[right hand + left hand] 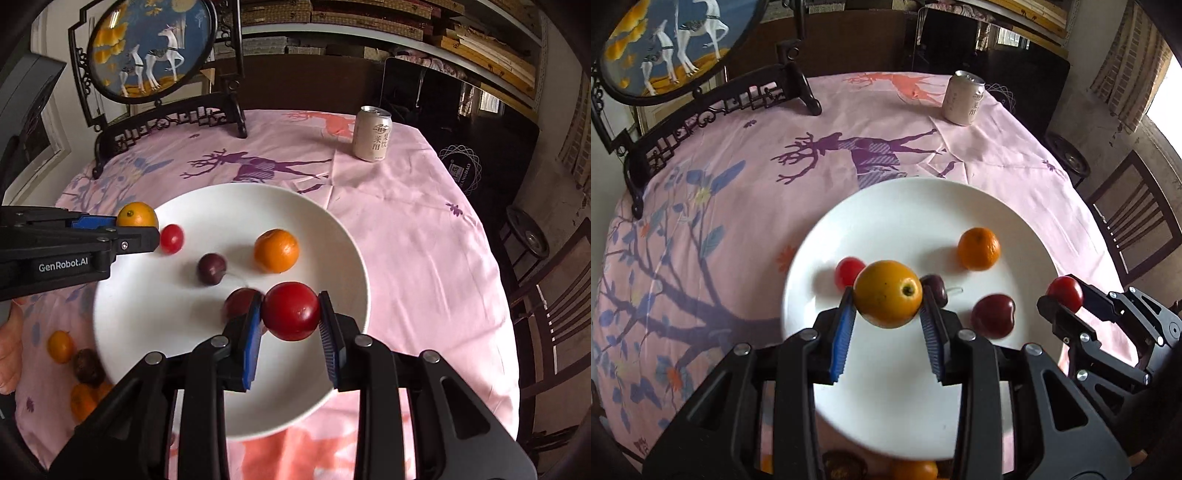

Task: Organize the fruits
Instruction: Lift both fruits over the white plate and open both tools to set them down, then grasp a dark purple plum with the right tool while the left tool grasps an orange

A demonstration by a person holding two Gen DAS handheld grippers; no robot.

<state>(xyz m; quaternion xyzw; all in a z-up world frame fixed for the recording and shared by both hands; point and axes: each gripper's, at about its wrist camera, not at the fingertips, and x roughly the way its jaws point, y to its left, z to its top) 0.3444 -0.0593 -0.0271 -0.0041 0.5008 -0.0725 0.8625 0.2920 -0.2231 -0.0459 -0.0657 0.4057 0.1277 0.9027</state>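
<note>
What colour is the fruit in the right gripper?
Deep red, smooth and glossy. The fruit shows best in the right wrist view, clamped between the blue pads.

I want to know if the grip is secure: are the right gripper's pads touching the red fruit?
Touching. The right wrist view shows the right gripper with both blue pads pressed against the sides of the red fruit, carried above the white plate.

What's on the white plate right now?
Lying on the white plate: an orange, a small red fruit and two dark plums. The right gripper partly hides the nearer plum. The plate's near rim lies behind the gripper bodies.
</note>
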